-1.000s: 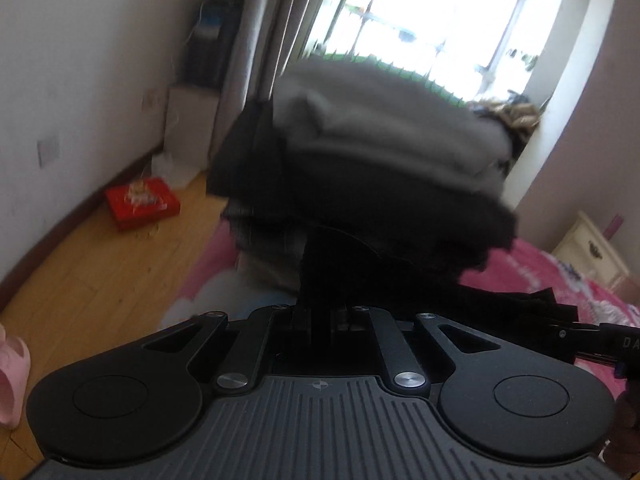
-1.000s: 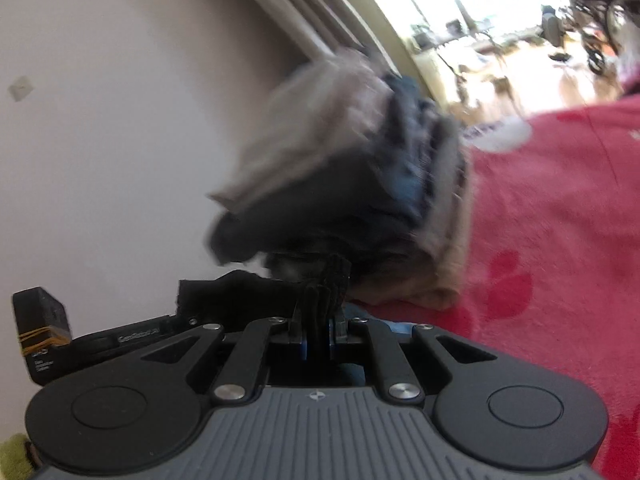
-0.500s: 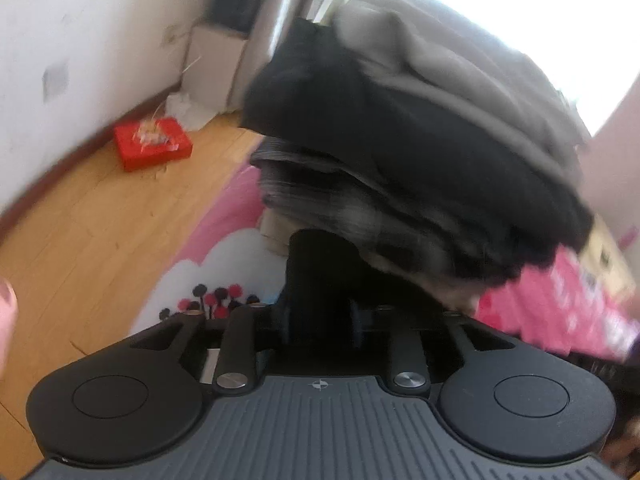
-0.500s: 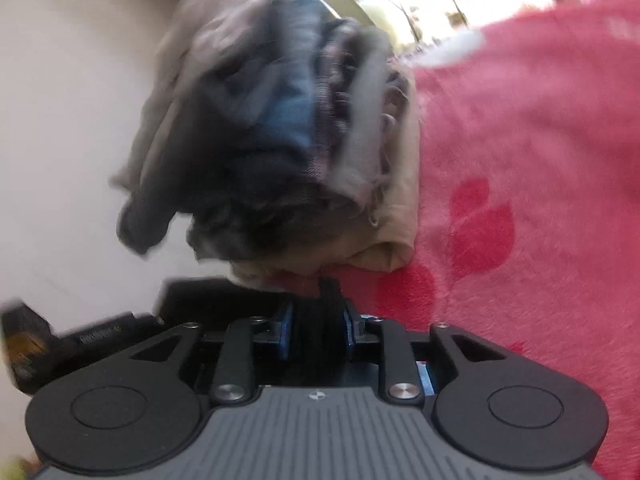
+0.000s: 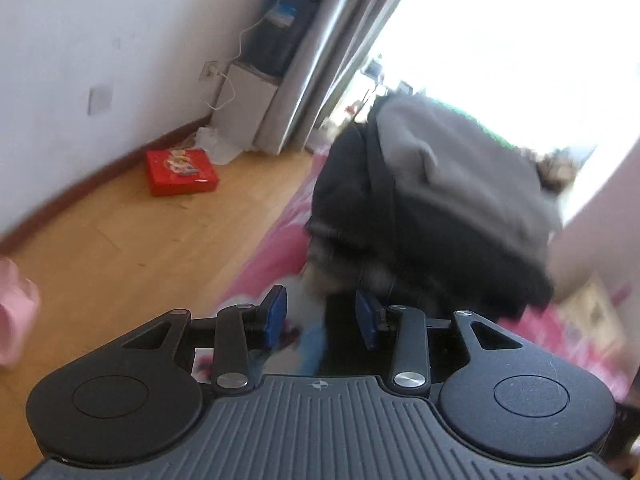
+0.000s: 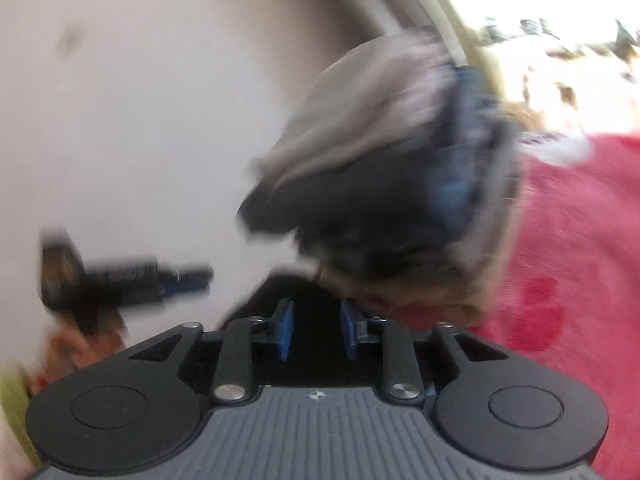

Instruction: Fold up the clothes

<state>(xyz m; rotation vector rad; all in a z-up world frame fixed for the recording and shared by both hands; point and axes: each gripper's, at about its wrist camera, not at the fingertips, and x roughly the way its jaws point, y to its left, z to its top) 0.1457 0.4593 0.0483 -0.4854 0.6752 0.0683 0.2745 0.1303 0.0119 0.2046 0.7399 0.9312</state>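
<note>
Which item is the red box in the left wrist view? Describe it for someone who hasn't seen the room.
Start at the white wall and follow its baseboard to the wood floor. The red box lies flat there, just short of the white cabinet by the curtain. It is the only red thing on the floor, with a printed lid.

red box (image 5: 182,172) seen on wooden floor (image 5: 120,248), far left of gripper | curtain (image 5: 320,60) hung ahead | pink bedspread (image 6: 568,264) spread right
</note>
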